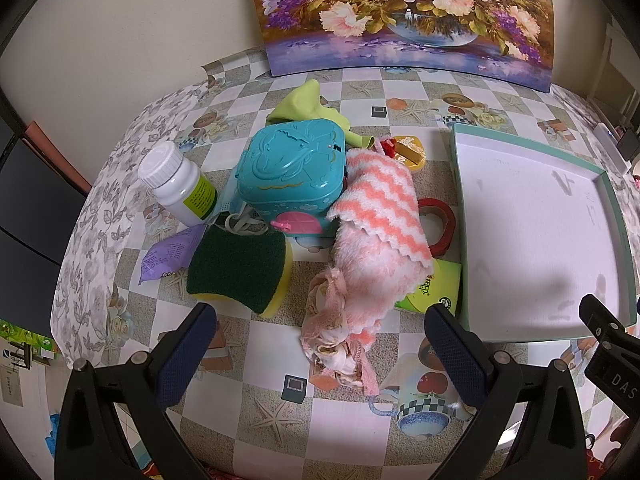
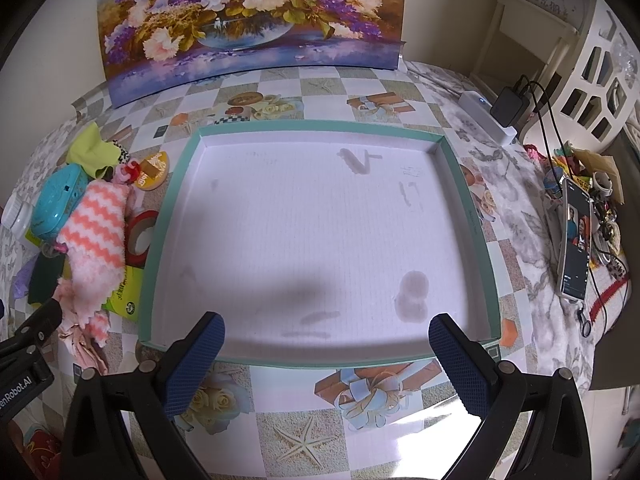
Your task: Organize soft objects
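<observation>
A pink-and-white zigzag fluffy cloth point(image 1: 380, 216) point(image 2: 98, 220) lies draped against a teal plastic case point(image 1: 292, 168) in the pile. A pink lacy fabric piece point(image 1: 336, 336) trails from its near end. A green-and-yellow sponge point(image 1: 240, 268) lies left of it, and a lime green cloth point(image 1: 308, 104) sits behind the case. My left gripper point(image 1: 320, 344) stands open just short of the lacy fabric, holding nothing. A shallow white tray with a teal rim point(image 2: 472, 216) point(image 1: 616, 216) lies to the right. My right gripper point(image 2: 326, 348) hangs open over the tray's near edge, empty.
A white pill bottle point(image 1: 176, 184), a purple packet point(image 1: 168, 256), a red tape roll point(image 1: 444, 224), a green packet point(image 1: 436, 288) and a yellow round item point(image 1: 408, 152) share the pile. A flower painting point(image 1: 400, 12) leans on the wall. A phone point(image 2: 576, 240), cables and a charger point(image 2: 508, 106) lie far right.
</observation>
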### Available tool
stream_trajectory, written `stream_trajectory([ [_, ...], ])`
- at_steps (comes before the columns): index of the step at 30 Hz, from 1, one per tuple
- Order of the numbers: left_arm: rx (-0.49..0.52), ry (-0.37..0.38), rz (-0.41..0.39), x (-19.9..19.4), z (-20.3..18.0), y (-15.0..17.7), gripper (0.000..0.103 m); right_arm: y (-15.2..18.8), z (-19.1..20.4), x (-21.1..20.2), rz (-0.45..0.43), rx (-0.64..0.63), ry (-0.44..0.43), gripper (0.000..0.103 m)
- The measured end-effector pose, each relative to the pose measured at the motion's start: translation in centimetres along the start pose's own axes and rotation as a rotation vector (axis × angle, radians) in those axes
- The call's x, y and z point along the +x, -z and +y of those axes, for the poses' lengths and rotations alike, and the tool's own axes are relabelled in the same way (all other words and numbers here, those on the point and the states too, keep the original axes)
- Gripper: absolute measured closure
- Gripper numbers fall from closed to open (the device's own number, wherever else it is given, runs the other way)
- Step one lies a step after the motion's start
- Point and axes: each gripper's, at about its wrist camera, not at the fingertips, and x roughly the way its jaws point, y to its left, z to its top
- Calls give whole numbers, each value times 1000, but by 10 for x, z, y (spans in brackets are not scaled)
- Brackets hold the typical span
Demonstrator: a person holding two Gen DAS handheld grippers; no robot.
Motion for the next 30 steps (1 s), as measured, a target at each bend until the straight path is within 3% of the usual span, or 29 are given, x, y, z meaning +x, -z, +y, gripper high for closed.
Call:
stream_trajectory([
  [30, -33, 5, -2, 0, 6, -1, 0, -1, 3, 0, -4, -8, -1, 0],
])
